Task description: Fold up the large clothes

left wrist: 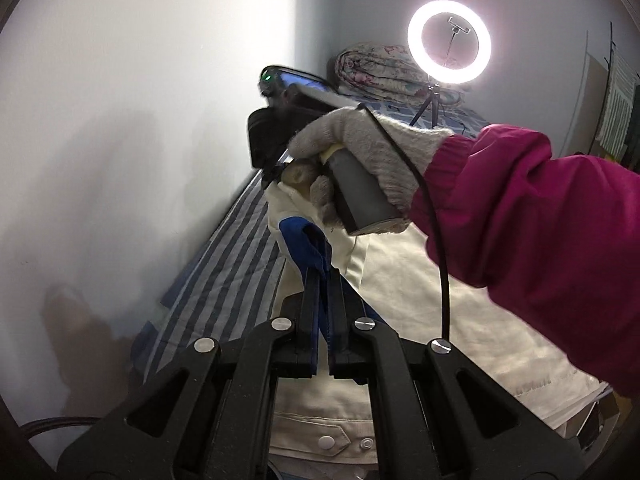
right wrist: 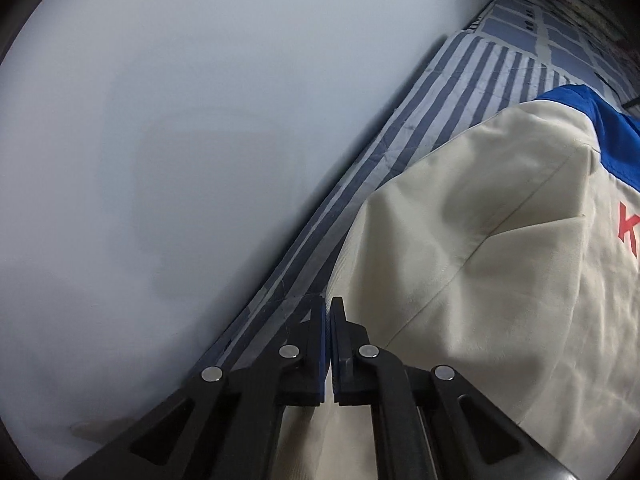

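Left gripper (left wrist: 325, 276) clamped on a blue fold of the cream jacket (left wrist: 440, 304), the blue cloth bunched over the fingertips and hiding them. Rest of the jacket spread just beyond and beneath those jaws across the striped bed sheet (left wrist: 224, 276), snap buttons showing on a band low in the left wrist view, partly cut off by the gripper's black frame.

Ahead of the left gripper, a gloved hand (left wrist: 360, 152) in a magenta sleeve (left wrist: 528, 220) wrapped round the grey handle of the right gripper; that tool's far end dark, blurred and hard to read from here. Black cable (left wrist: 436, 248) looping down from the handle. Further off, a lit ring light (left wrist: 449, 42) on a tripod and a rolled quilt (left wrist: 376, 68), both washed out by glare.

Right gripper (right wrist: 329, 308) closed, blue pads together, at the jacket's edge where cream cloth meets the sheet; cannot tell whether any cloth is pinched between the pads. To the right of it, jacket with a blue panel and a red letter cut off by the frame edge. To the left, plain wall (right wrist: 160, 160).
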`<action>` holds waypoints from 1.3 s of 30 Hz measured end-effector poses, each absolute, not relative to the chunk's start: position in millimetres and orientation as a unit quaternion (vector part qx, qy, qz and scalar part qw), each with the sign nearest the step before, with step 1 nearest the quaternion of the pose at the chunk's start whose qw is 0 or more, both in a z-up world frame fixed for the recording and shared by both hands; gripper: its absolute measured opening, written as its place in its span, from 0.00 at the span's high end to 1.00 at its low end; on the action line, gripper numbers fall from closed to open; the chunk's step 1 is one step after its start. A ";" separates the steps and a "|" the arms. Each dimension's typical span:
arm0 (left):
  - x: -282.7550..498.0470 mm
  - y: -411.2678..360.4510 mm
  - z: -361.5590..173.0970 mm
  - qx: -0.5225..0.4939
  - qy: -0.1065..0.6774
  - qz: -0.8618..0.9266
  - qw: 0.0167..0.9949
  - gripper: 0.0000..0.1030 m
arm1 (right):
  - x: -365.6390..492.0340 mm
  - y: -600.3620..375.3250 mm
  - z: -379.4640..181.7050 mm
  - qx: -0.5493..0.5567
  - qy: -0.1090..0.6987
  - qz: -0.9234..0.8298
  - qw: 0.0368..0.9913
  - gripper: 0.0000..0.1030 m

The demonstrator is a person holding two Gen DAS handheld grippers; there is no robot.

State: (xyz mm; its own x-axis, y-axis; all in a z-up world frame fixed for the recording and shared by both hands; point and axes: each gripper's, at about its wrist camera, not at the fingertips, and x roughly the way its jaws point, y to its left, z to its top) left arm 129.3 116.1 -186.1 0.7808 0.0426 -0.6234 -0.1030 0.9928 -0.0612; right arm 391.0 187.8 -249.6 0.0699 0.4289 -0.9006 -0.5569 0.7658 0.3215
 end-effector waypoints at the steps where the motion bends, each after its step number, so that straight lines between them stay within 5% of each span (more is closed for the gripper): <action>1: 126.5 114.8 -184.7 -0.042 0.327 0.037 0.943 1.00 | 390.5 181.4 -243.5 -0.044 0.588 0.337 0.734 1.00; 14: 89.6 56.8 -178.8 0.048 0.308 -0.026 0.950 1.00 | 367.3 -2.2 -158.2 0.065 0.514 0.313 0.796 1.00; 24: 73.0 24.1 -207.1 0.050 0.379 -0.127 0.915 0.99 | 325.3 -130.2 -243.5 0.074 0.578 0.209 0.786 1.00; 27: 70.1 41.4 -206.2 -0.006 0.399 -0.137 0.907 0.86 | 317.1 -132.9 -273.7 0.040 0.606 0.197 0.770 1.00; 30: 70.4 64.4 -204.7 -0.073 0.399 -0.114 0.907 0.55 | 311.1 -128.0 -275.6 -0.029 0.611 0.183 0.770 0.90; 32: 76.4 83.1 -210.7 -0.107 0.406 -0.090 0.903 0.55 | 309.0 -126.1 -255.0 -0.061 0.581 0.178 0.792 0.71; 39: 115.0 100.7 -259.1 -0.236 0.479 -0.090 0.841 0.55 | 327.6 -85.0 -190.0 -0.074 0.511 0.250 0.819 0.60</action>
